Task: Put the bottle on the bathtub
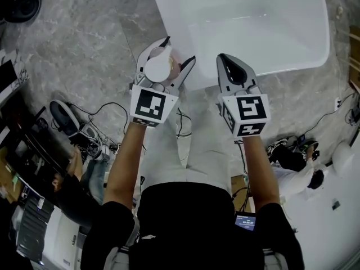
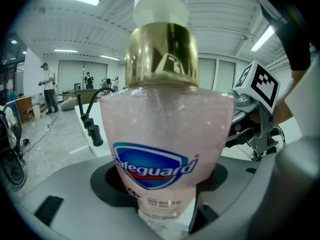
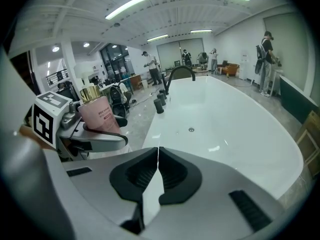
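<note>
Pink soap bottle [image 2: 165, 134] clamped upright in my left gripper [image 1: 169, 58], just beside the bathtub [image 1: 170, 16] rim at its 1 o'clock; my right gripper [image 3: 158, 151], at 3 o'clock, pinched together, empty.

The bathtub [image 1: 253, 27] runs off the head view's top edge; small print on the bottle [image 2: 165, 134] is unreadable.

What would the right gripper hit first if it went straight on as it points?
Probably the bathtub: the shut right gripper points over its near rim into the basin; depth unclear.
</note>
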The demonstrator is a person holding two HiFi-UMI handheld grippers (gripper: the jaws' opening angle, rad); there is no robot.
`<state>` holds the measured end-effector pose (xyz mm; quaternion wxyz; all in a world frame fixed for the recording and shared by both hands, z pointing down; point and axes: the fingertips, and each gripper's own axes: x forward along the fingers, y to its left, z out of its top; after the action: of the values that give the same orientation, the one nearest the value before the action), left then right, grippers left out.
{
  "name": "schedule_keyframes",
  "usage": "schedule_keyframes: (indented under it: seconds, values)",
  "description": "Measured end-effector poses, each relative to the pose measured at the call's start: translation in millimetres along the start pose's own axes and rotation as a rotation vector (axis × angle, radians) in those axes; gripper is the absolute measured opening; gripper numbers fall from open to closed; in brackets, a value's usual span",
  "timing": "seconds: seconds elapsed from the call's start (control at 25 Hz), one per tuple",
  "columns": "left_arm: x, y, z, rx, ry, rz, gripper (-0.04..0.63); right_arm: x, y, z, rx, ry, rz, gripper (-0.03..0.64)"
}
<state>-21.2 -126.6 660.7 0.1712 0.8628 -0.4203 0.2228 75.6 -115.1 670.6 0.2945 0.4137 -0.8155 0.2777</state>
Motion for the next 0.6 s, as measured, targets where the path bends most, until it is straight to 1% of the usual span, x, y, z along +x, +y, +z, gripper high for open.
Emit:
schedule_keyframes:
  seconds: [0.08, 0.16, 0.28, 0.48, 0.6]
  values:
    - [5.1, 0.0, -6.0, -0.029, 0.004, -0.002, 0.318, 3.6, -1.7, -6.9, 0.003, 0.014, 0.002, 0.025]
    - [10.0, 2.3, -10.1, -0.034, 0.007, 0.002, 0.318, 7.2, -2.4, -11.7, 0.004, 0.022, 0.005, 0.025]
    - [17.8, 8.4, -15.1, -0.001, 0.0, 0.008, 0.318, 13.7, 0.1, -16.5, 0.002, 0.031, 0.014, 0.025]
    - [28.4, 15.7, -20.1, 0.031, -0.018, 0.026, 0.318, 21.6, 3.5, -23.3, -0.012, 0.044, 0.027, 0.025]
    - [32.4, 15.2, -20.3, 0.032, -0.016, 0.032, 0.318, 22.8, 2.5, -26.3, -0.013, 0.046, 0.027, 0.025]
